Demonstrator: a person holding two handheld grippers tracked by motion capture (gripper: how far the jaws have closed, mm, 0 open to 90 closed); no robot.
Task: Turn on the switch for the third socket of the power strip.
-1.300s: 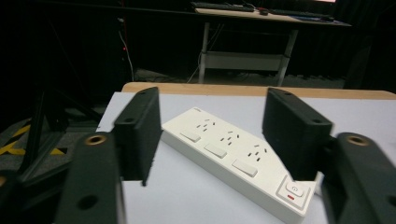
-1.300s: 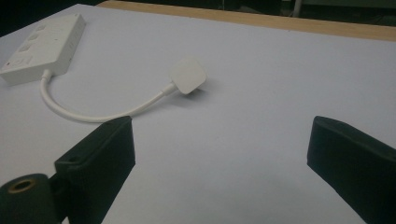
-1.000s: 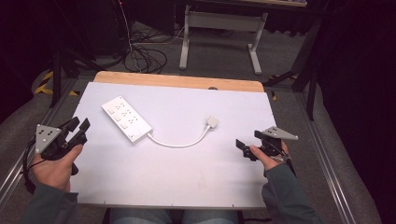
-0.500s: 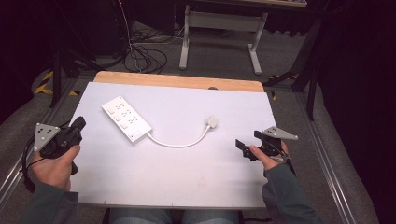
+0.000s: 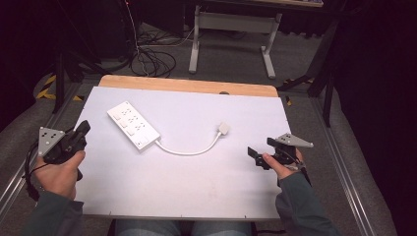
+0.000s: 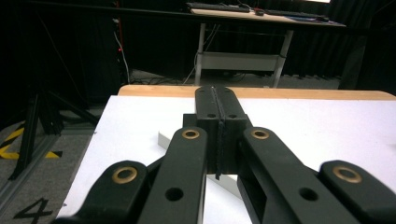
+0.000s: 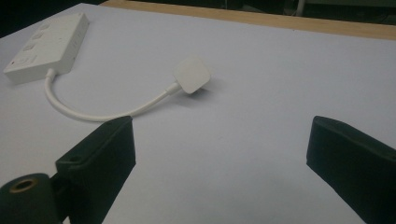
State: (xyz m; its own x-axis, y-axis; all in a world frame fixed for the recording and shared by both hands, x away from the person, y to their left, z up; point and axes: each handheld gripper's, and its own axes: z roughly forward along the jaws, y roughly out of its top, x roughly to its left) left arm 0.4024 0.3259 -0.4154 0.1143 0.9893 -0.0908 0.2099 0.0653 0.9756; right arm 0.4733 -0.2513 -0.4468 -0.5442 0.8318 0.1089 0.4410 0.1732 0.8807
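A white power strip (image 5: 133,125) lies slantwise on the white tabletop (image 5: 196,196), left of centre. Its short cable (image 5: 189,150) curves right to a white plug (image 5: 224,129). My left gripper (image 5: 82,127) hovers at the table's left edge, pointing toward the strip, its jaws shut on nothing. In the left gripper view the closed jaws (image 6: 218,95) meet in front of the strip (image 6: 170,140). My right gripper (image 5: 260,146) rests at the right of the table, open and empty. In the right gripper view (image 7: 219,135) it faces the plug (image 7: 192,73) and the strip (image 7: 51,42).
A wooden strip (image 5: 187,86) borders the table's far edge. Beyond it stand a metal desk frame (image 5: 231,29) and loose cables (image 5: 152,61) on the floor. Yellow-black tape (image 5: 46,88) marks the floor at left. Metal rails run along both table sides.
The left gripper's jaws stood apart a second ago and have closed together with nothing between them. Both hands have stayed where they were.
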